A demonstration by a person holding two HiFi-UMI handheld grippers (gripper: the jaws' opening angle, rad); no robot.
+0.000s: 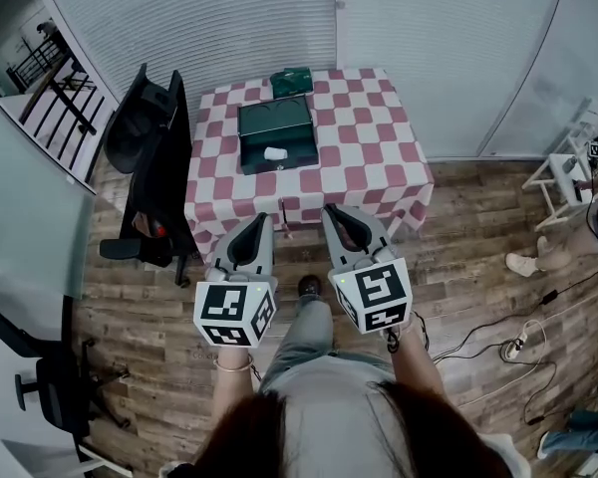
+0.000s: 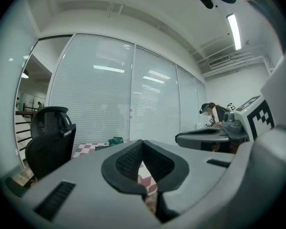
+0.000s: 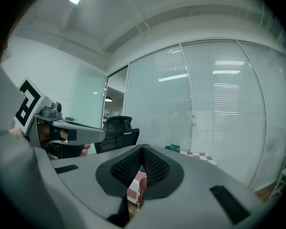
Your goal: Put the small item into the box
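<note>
Hovering short of table (image 1: 369,137): left gripper (image 1: 261,221), right gripper (image 1: 332,214), jaws pinched together, empty. Small item (image 1: 275,153) already inside box (image 1: 274,119), by box's near wall, dead ahead; left marginally nearer.

Pale grey shells on left gripper (image 1: 263,218) and right gripper (image 1: 330,210), tapering to blunt tips, lined with black ribbed pads (image 2: 128,161). White cubes (image 1: 234,314) with black square markers at the rear. Grey top (image 1: 329,416), grey trousers (image 1: 309,332), dark shoe (image 1: 308,287), thin bracelet (image 1: 234,365).
</note>
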